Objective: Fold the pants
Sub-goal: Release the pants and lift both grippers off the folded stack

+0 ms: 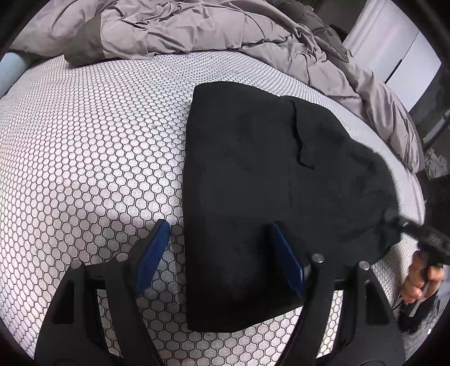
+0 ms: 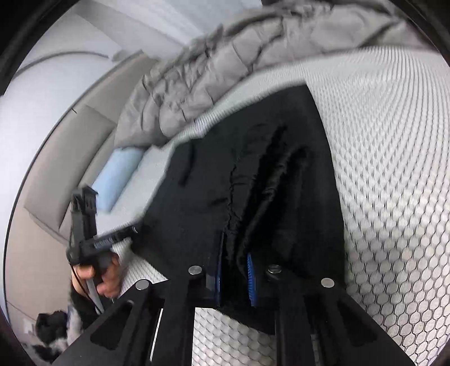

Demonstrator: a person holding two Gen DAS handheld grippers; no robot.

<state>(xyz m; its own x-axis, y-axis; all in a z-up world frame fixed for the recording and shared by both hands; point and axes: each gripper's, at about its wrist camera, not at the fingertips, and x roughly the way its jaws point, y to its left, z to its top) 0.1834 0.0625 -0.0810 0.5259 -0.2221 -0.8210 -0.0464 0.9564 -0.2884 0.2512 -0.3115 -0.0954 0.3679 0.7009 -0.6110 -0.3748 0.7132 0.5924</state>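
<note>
Two grippers work over one pair of black pants [image 1: 253,183], which lies folded into a thick dark slab on the bed's honeycomb-patterned mattress [image 1: 84,154]. Farthest left in the left wrist view the mattress is bare, with a rumpled grey duvet [image 1: 182,25] heaped along its far side. Next comes the left gripper [image 1: 216,259], its jaws standing wide: one blue pad [image 1: 152,253] hangs over bare mattress and the other over the near left part of the pants, neither pinching the cloth. Further right the slab runs out to a fuzzy corner, where the right gripper [image 2: 234,270] has hold of it; in the right wrist view its jaws are drawn narrow on a bunched ridge of the black fabric, blue pads pressed against either side. At the far right edge of the left wrist view a person's hand [image 1: 419,281] grips the handle of that tool.
</note>
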